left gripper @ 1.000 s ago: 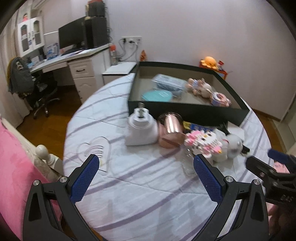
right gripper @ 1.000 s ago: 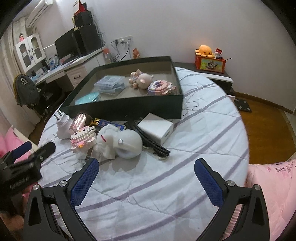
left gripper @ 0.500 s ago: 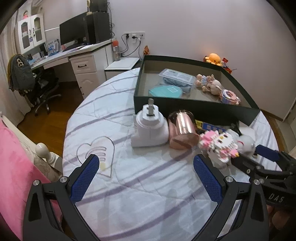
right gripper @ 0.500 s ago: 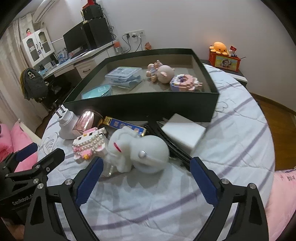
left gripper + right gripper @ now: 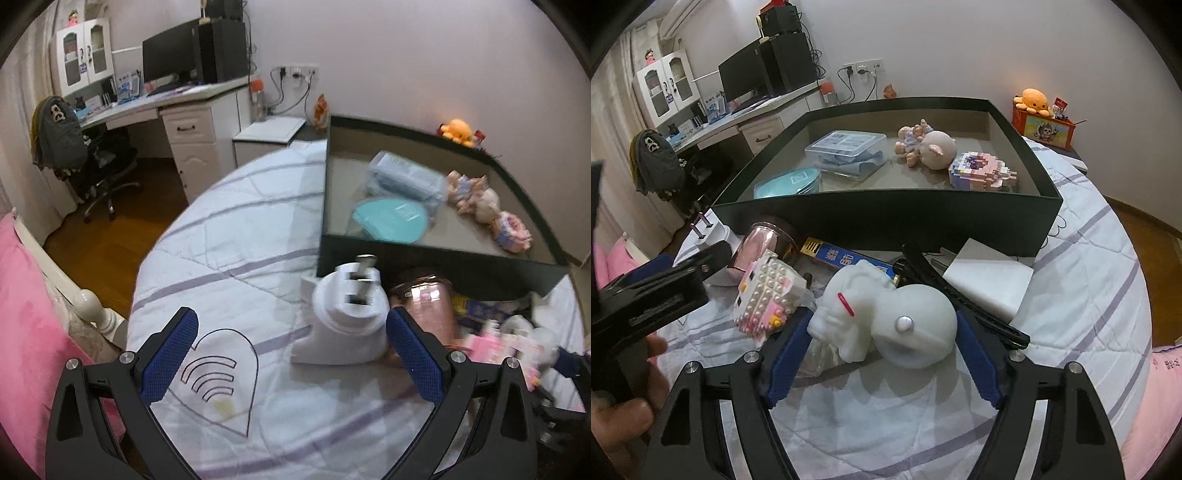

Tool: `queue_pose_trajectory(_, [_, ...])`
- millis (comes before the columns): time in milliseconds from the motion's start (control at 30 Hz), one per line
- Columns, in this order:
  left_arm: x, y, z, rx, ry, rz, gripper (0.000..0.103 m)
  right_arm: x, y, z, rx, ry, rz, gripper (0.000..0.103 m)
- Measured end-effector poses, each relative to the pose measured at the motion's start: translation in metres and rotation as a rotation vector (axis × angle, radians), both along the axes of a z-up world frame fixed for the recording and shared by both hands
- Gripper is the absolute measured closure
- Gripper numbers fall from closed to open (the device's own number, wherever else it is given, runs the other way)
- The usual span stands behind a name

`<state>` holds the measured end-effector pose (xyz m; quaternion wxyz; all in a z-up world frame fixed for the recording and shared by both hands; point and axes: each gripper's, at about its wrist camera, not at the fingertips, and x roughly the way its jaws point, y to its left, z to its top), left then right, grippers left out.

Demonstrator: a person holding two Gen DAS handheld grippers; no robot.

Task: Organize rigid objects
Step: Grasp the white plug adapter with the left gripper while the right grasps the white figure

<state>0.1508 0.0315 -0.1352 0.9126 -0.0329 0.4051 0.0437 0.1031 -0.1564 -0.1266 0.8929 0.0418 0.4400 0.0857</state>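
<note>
The right gripper (image 5: 882,354) was closing around the white figurine (image 5: 882,314), its pads not yet pressing. The left gripper (image 5: 291,358) stood wide open and empty beside the white plug (image 5: 345,321).

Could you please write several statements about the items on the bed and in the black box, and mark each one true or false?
1. The white figurine lies between the fingers of the right tongs. True; they are closing around it.
2. The black box is empty. False: it holds a teal disc, a clear case and toys.
3. The white plug adapter sits inside the box. False: it rests on the bedspread outside it.
4. The left tongs are open. True.
</note>
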Motion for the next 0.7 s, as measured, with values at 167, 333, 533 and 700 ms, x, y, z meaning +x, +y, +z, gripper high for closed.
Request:
queue_pose_trajectory(167, [0.007,0.004,-0.007,-0.047,-0.004,0.0,0.0,0.001,0.004,-0.001,-0.005,-0.004,0.0,0.025])
queue_pose_trajectory(333, [0.009,0.001,-0.006,-0.047,0.007,-0.037,0.007,0.001,0.005,-0.001,0.002,-0.002,-0.005,0.025])
queue_pose_trajectory(533, [0.008,0.003,-0.009,-0.046,0.012,-0.025,0.009,0.003,0.004,-0.002,0.021,0.003,-0.001,0.025])
queue_pose_trajectory(700, [0.01,-0.004,-0.016,-0.018,0.055,-0.066,0.051,0.006,0.002,-0.004,0.045,0.009,-0.006,0.025])
